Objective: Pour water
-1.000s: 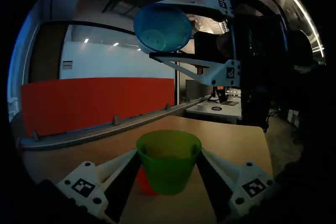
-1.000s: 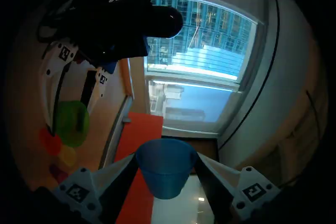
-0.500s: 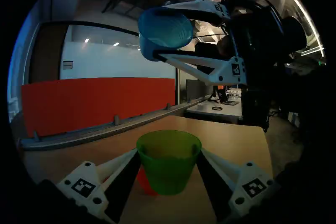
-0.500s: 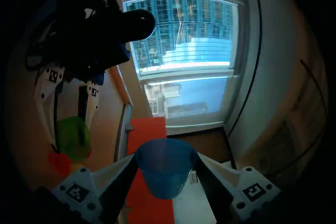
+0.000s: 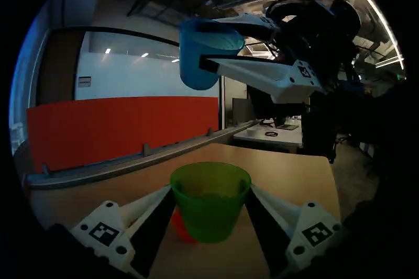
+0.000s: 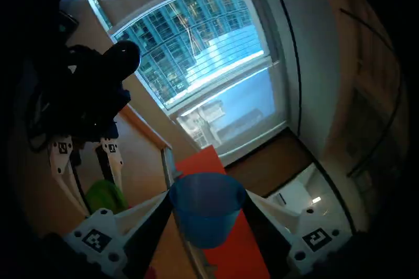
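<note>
Right claw (image 6: 207,198) clamps blue cup (image 6: 206,219) high above green cup (image 5: 210,205), itself pinched in left claw (image 5: 209,192) low by the surface (image 5: 293,174); risk: tipping from that height overshoots the rim, wetting surface.

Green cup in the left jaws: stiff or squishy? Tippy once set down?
Probably light and somewhat flexible: the green cup looks like thin translucent plastic, so a harder squeeze may dent it. Its smooth wall tapers toward the base, so it could slip in the jaws. Wide mouth over a narrower base suggests it tips easily if nudged high.
</note>
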`<state>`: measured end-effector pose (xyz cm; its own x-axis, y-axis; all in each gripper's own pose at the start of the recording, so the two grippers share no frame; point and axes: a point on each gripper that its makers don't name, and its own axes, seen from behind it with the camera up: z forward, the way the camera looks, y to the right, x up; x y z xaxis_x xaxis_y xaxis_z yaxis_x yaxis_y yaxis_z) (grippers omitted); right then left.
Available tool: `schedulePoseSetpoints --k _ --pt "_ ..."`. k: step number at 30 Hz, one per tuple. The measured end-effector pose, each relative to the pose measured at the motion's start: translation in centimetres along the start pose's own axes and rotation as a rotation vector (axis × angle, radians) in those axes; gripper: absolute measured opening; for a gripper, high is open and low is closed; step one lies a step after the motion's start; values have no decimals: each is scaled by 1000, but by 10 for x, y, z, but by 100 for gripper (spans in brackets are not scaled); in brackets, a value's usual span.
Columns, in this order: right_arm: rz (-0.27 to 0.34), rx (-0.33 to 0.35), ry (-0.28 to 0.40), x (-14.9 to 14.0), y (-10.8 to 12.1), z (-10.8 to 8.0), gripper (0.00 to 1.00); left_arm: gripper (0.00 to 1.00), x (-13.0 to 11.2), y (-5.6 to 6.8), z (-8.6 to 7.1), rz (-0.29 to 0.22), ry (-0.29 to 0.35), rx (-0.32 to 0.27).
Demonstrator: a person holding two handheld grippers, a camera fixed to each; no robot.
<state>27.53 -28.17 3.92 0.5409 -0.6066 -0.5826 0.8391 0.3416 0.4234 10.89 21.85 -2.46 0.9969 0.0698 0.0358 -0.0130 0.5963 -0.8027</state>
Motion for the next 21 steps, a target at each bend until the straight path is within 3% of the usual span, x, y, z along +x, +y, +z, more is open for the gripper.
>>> schedulePoseSetpoints --k 5,13,21 --pt "161 20 16 6 -13 -6 91 85 1 1 0 3 -1 -1" --pt "475 69 34 10 -25 -13 91 85 3 0 -1 13 -6 3" --pt "712 102 52 18 -31 -16 91 85 5 0 -2 13 -7 6"
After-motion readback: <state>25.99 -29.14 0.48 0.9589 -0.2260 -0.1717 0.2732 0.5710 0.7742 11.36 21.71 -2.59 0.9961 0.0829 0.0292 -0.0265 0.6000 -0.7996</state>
